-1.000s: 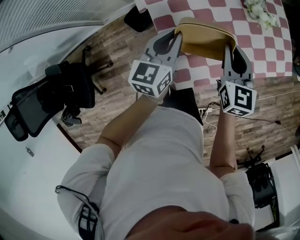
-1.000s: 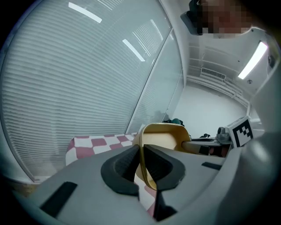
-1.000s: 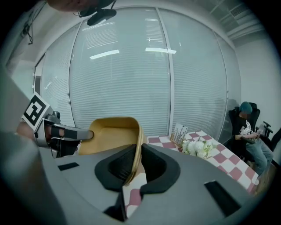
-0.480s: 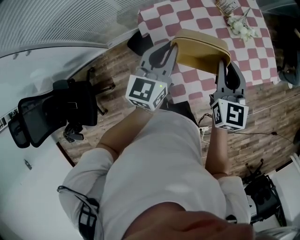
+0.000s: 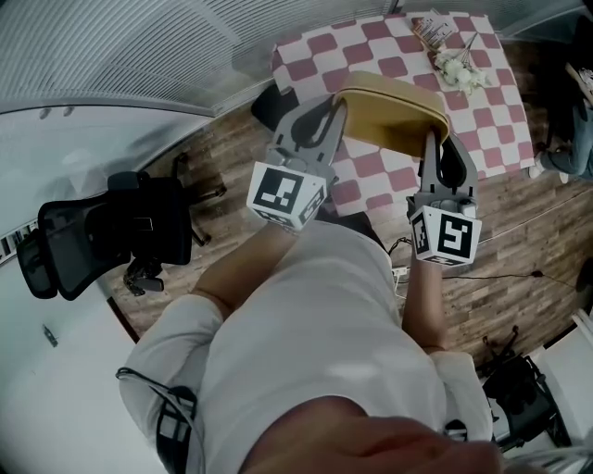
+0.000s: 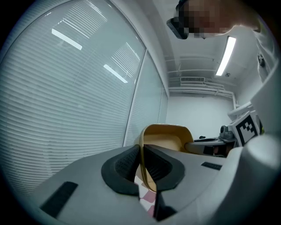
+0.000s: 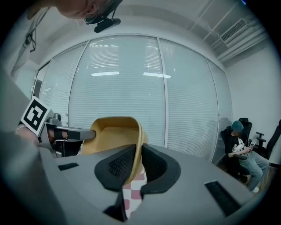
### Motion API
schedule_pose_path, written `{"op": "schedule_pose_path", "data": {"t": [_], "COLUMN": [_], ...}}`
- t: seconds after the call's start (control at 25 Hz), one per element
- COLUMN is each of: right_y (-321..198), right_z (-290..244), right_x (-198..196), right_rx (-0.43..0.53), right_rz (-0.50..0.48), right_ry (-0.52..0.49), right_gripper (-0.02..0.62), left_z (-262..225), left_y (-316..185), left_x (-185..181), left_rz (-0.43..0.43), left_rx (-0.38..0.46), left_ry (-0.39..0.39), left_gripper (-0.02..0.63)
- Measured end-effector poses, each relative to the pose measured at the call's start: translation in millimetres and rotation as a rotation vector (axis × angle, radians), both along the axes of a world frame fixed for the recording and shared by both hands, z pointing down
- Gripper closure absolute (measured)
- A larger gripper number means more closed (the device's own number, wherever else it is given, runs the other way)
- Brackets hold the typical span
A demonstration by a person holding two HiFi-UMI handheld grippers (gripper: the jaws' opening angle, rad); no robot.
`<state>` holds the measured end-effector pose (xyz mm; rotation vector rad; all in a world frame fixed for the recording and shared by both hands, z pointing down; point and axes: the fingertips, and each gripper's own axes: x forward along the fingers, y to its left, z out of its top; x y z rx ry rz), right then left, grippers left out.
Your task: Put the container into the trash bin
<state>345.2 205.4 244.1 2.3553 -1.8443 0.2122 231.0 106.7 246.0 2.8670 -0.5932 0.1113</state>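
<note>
A table under a red-and-white checked cloth [image 5: 310, 56] stands on the wood-plank floor [image 5: 519, 231], with what may be white flowers [image 5: 459, 69] at its far end, a black office chair [image 5: 102, 231] off left, and a seated person [image 7: 239, 147] beside the window blinds [image 7: 118, 79].

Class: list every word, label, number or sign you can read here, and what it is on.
No readable text anywhere.
Black-and-white patterned left marker cube and right marker cube: square code patterns, no letters.
Small brown printed packet on the red-and-white checked table: print too small to read.
</note>
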Motion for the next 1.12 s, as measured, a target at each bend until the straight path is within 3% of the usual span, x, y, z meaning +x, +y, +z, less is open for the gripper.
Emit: {"op": "schedule_pose_path", "data": {"t": [0.24, 0.48, 0.8, 1.12], "right_y": [-2.0, -19.3, -56.4, -95.1], "right_z": [-3.0, -7.4, -11.1, -13.9], "right_x": [-10.8, -37.1, -94.1, -183.0], "right_rx": [0.013, 0.036, 0.076, 0.093], "right_rz": [-0.04, -0.148, -0.356, -0.575], "right_ry": [0.001, 0.0, -0.019, -0.031], "right_gripper": [0.54, 0.54, 0.54, 0.54], "left_z": [-3.3, -9.8, -15.2, -20.3], "left_y": [3.0, -0.3, -10.1, -16.0], "left_x": [-15.2, -51.9, -121.8, -219.0], "left_rz": [-0.04, -0.153, -0.35, -0.575], "left_rx": [0.008, 0.023, 0.046, 0.055], "left_ry": [0.003, 0.015, -0.004, -0.013], "left_gripper": [0.554, 0.552, 0.554, 0.554]}}
